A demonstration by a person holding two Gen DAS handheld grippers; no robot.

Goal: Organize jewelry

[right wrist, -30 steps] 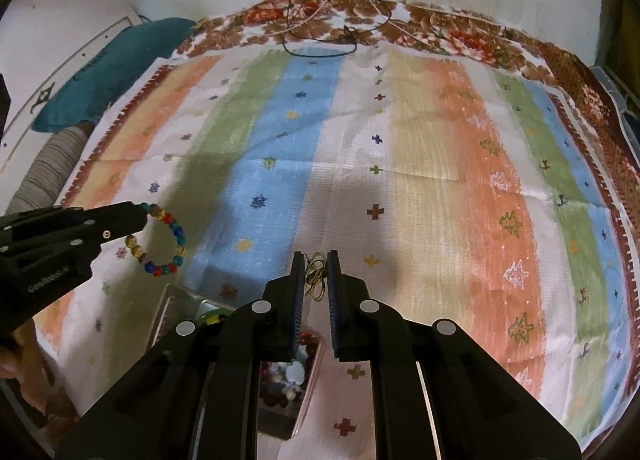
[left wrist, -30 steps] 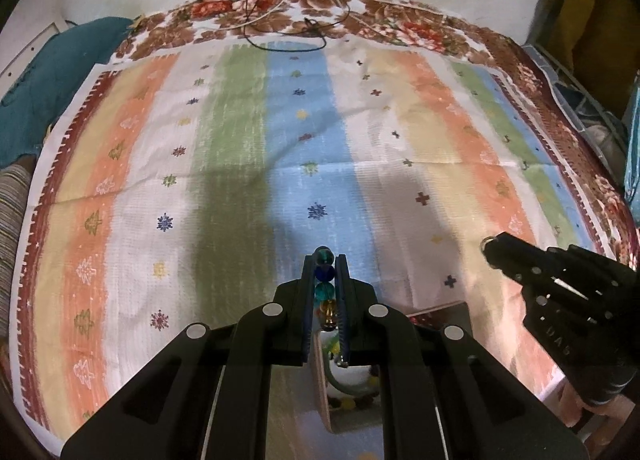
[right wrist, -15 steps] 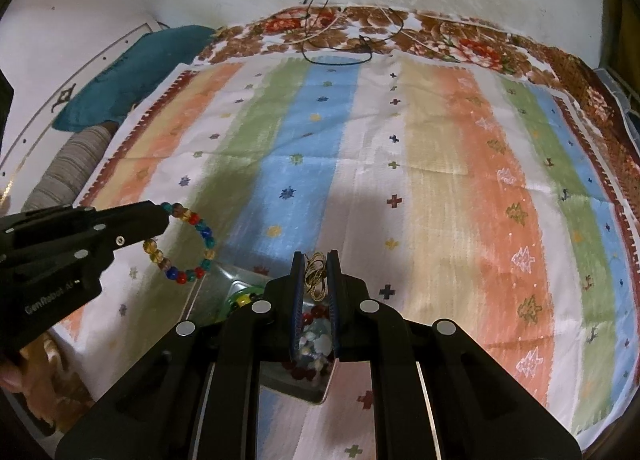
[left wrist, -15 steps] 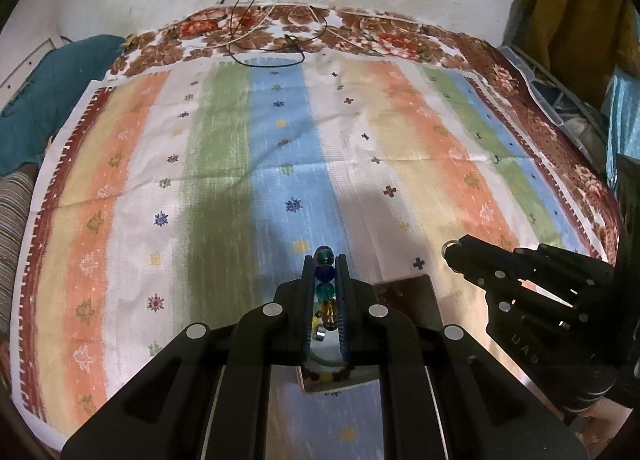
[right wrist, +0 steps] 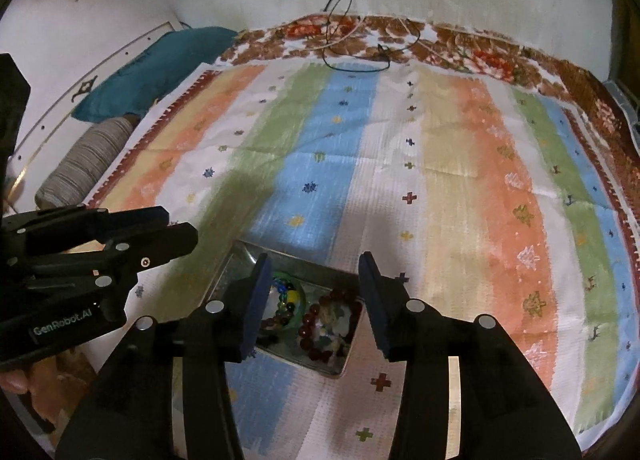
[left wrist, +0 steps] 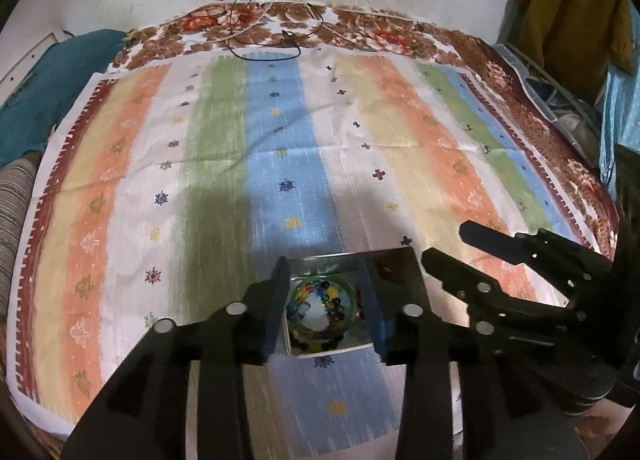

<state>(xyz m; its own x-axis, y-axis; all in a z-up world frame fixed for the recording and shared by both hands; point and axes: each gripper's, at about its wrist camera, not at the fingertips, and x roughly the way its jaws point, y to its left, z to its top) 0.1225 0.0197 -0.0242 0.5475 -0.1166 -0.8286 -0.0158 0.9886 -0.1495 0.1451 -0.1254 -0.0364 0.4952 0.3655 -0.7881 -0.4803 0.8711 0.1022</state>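
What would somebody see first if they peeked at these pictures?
Probably the metal tray of jewelry low in the middle, with a multicoloured bead bracelet on its left side and a dark red bead bracelet on its right. Next, the striped cloth spread under everything. Above the tray hover the left claw and right claw, both open and empty.

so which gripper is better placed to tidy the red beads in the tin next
Probably right. The right gripper is open directly above the red beads in the tin; the left gripper is open over the green bangle side.
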